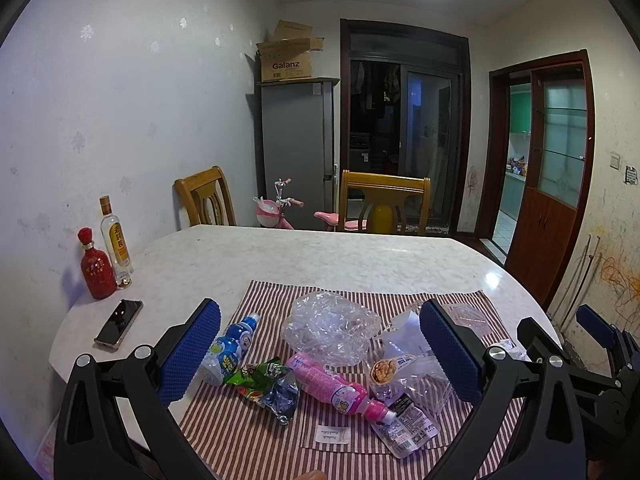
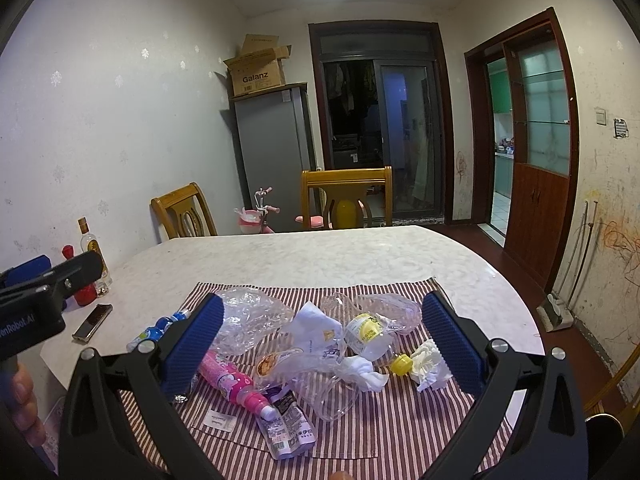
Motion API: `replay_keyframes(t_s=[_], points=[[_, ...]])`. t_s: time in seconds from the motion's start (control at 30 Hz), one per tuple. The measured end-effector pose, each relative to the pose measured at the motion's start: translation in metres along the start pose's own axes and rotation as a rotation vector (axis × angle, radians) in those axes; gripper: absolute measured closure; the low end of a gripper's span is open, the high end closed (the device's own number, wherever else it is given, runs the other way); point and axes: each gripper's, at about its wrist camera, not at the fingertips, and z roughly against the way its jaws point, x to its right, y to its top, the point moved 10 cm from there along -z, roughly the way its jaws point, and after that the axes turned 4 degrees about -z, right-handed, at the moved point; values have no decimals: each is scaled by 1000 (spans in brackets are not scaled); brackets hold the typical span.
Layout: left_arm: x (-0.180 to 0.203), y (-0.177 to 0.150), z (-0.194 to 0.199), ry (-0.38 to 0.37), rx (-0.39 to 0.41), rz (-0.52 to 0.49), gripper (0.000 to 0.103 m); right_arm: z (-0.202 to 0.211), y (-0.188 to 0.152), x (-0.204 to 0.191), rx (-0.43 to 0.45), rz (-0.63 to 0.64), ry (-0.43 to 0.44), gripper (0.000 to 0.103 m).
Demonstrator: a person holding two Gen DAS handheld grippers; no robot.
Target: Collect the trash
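While both grippers are held spread and empty above the red-and-white striped cloth (image 1: pixel 256 432), the left gripper (image 1: pixel 320 354) and right gripper (image 2: pixel 322 344) are seen over scattered trash: a pink plastic bottle (image 1: pixel 332 386) at the cloth's centre, a crumpled clear plastic bag (image 1: pixel 328 326) behind it.

A pale marbled tabletop (image 1: pixel 320 252) carries a striped cloth (image 1: pixel 248 432). Directly on it near the wall stand two bottles (image 1: pixel 106 248), beside a phone (image 1: pixel 119 323).

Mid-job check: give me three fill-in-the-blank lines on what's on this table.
1. The trash lies on a ____ placemat.
2. The pink bottle lies on its ____.
3. Both the left gripper and right gripper are ____.

Missing words: striped; side; open
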Motion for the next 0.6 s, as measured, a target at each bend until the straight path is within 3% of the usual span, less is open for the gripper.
replay_keyframes(t_s=[0.6], points=[[1,-1,-3,-7,-7,-3,6,-1,0,-4,-7,0,1,3]])
